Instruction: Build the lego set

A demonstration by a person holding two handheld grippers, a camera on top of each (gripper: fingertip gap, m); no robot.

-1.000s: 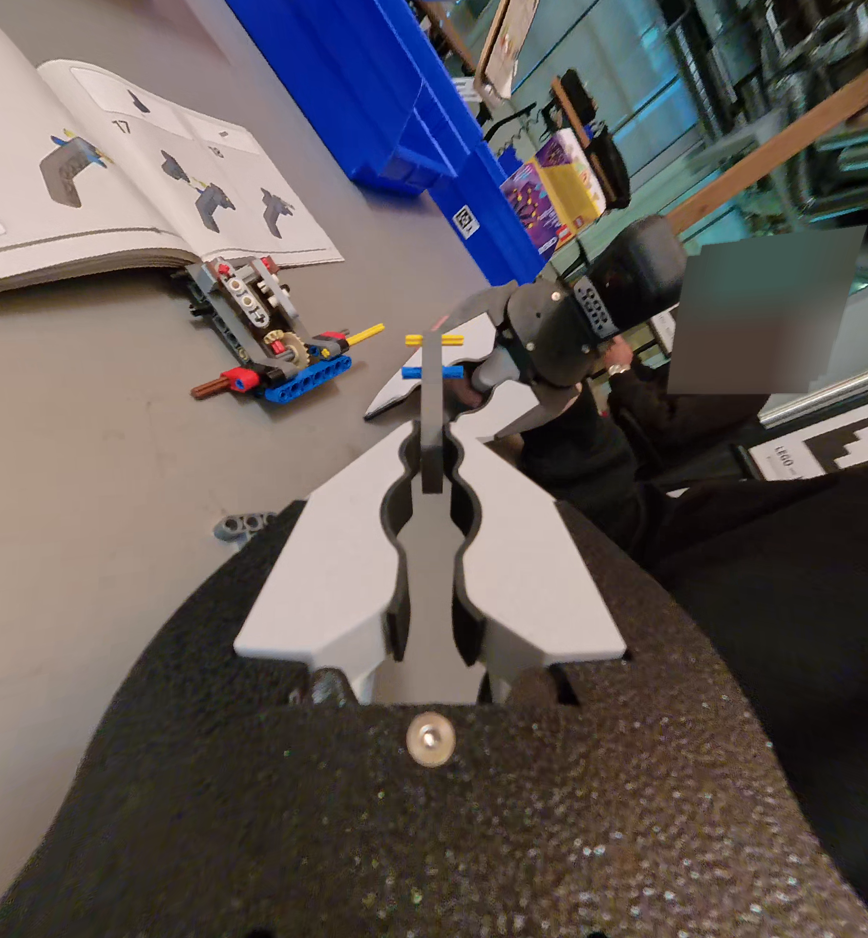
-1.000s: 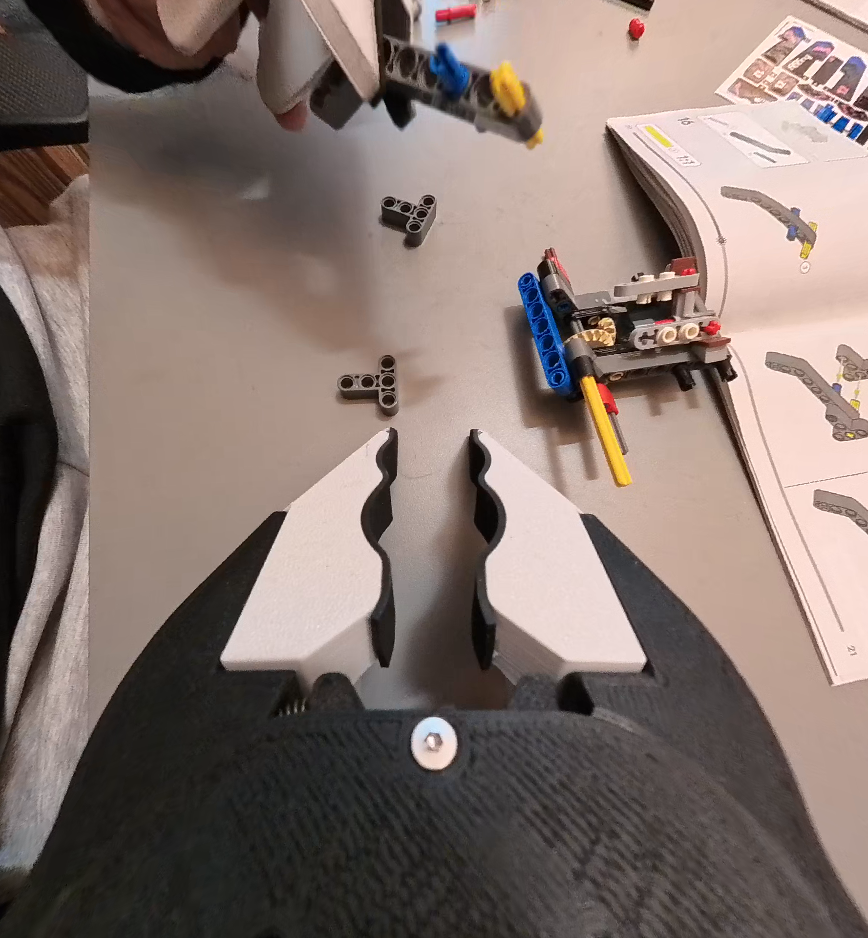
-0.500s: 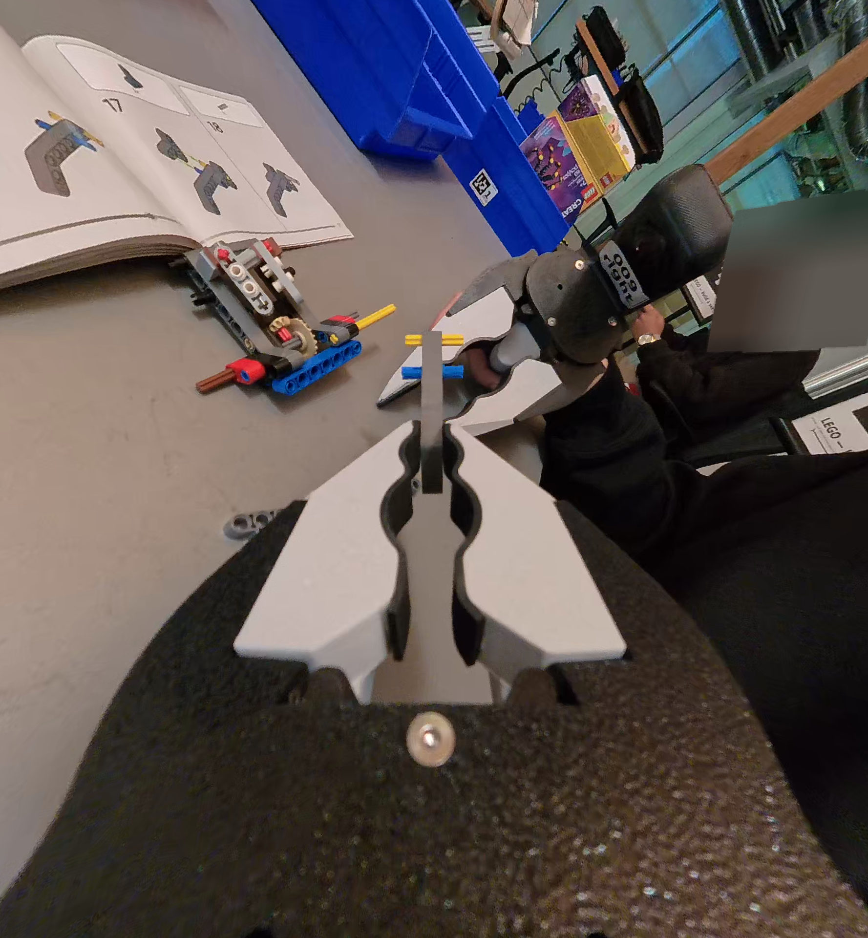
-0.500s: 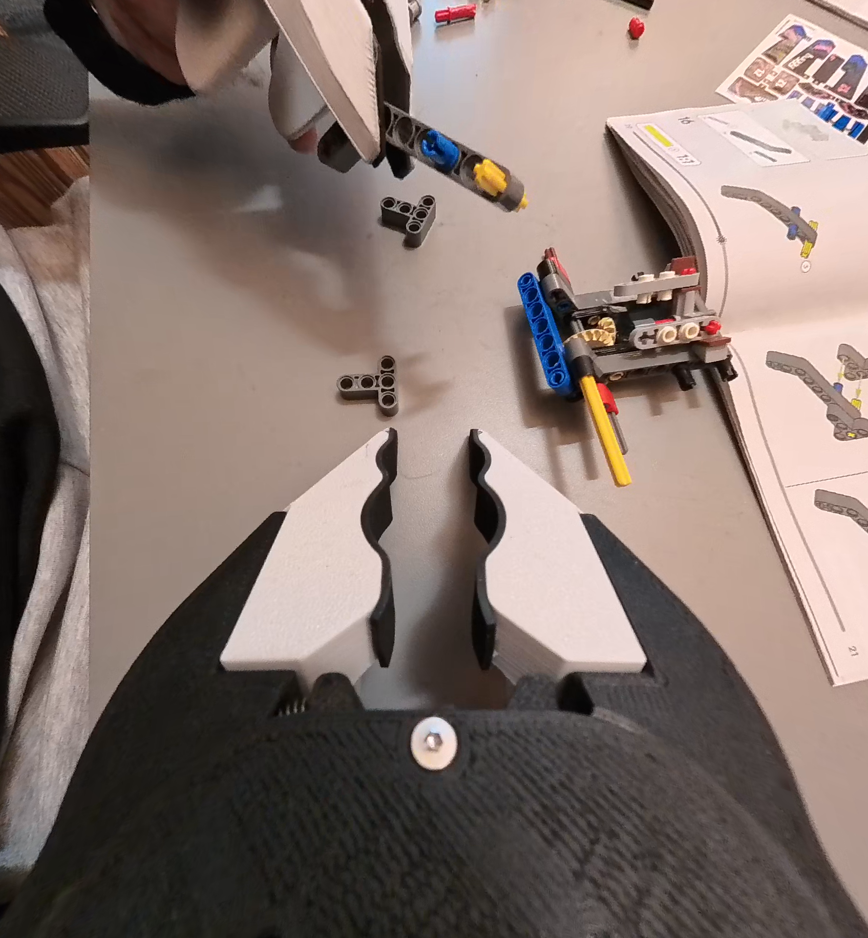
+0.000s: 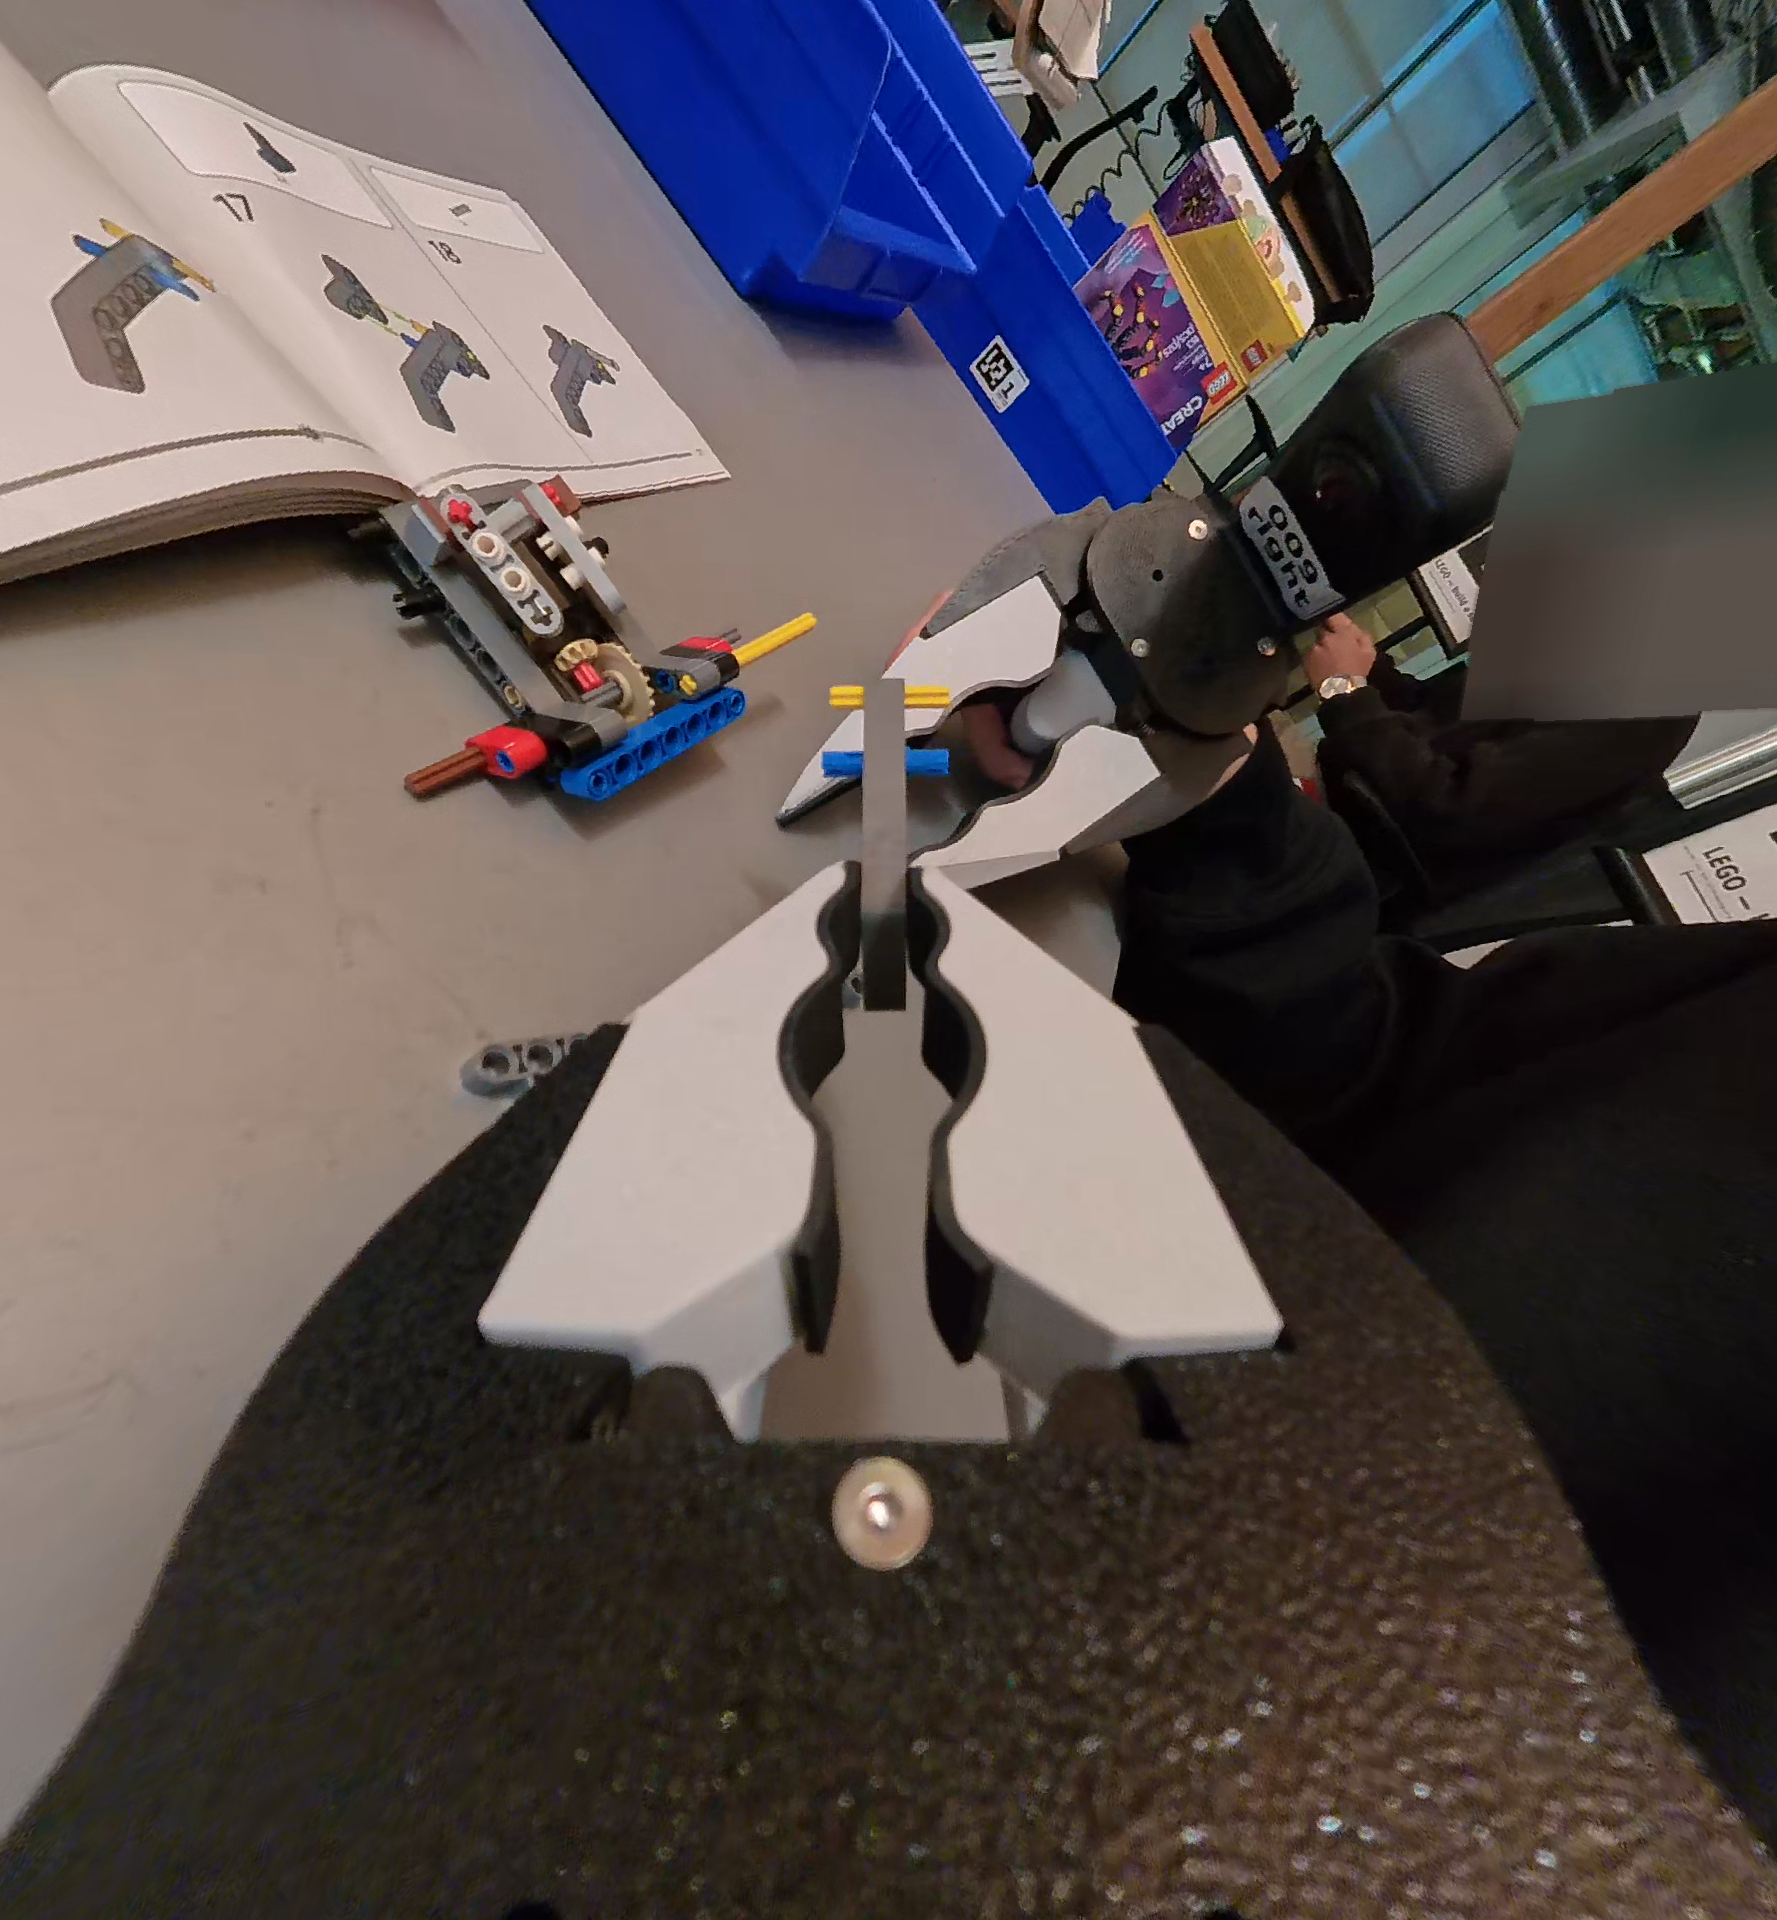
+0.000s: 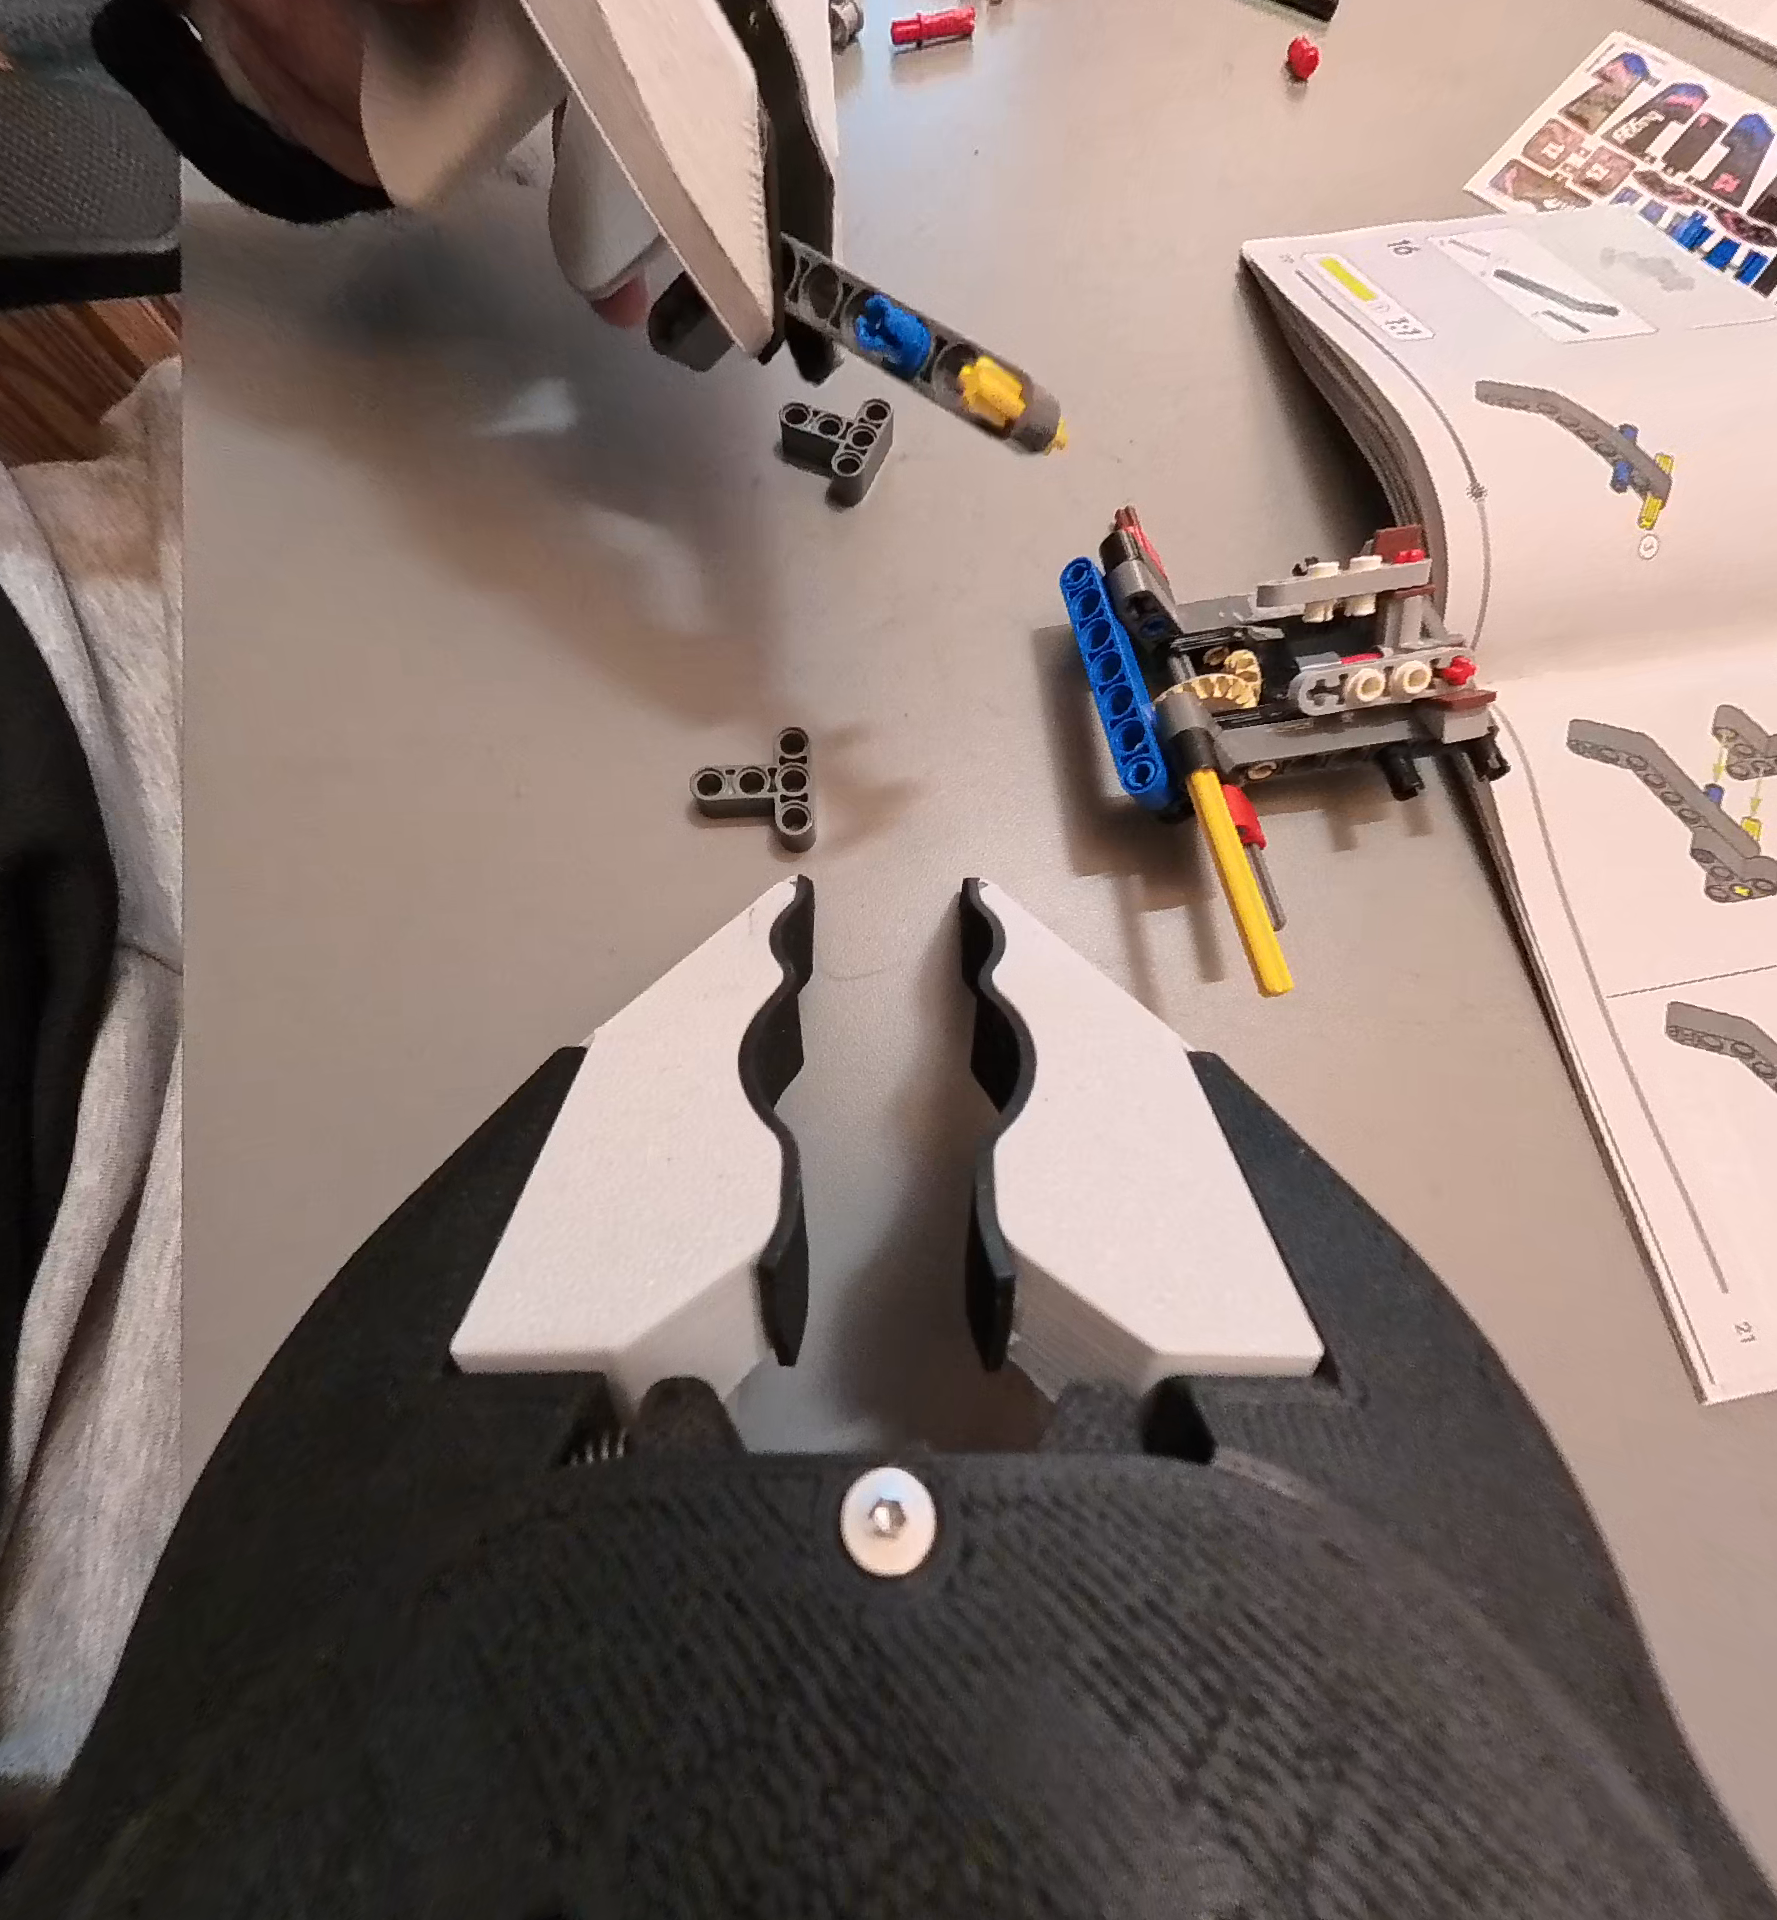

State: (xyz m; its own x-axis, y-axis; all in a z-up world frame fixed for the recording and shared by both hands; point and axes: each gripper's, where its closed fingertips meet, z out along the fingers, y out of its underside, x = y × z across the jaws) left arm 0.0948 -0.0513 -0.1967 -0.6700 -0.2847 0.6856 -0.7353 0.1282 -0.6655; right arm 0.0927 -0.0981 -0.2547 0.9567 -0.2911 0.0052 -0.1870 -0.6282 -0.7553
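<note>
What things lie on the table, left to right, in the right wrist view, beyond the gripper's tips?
Nearer dark grey T-shaped piece → part-built lego model → open instruction booklet.

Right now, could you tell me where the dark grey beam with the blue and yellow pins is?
The dark grey beam is clamped in the left gripper, held above the table; in the right wrist view it hangs over a dark grey T-shaped piece.
</note>
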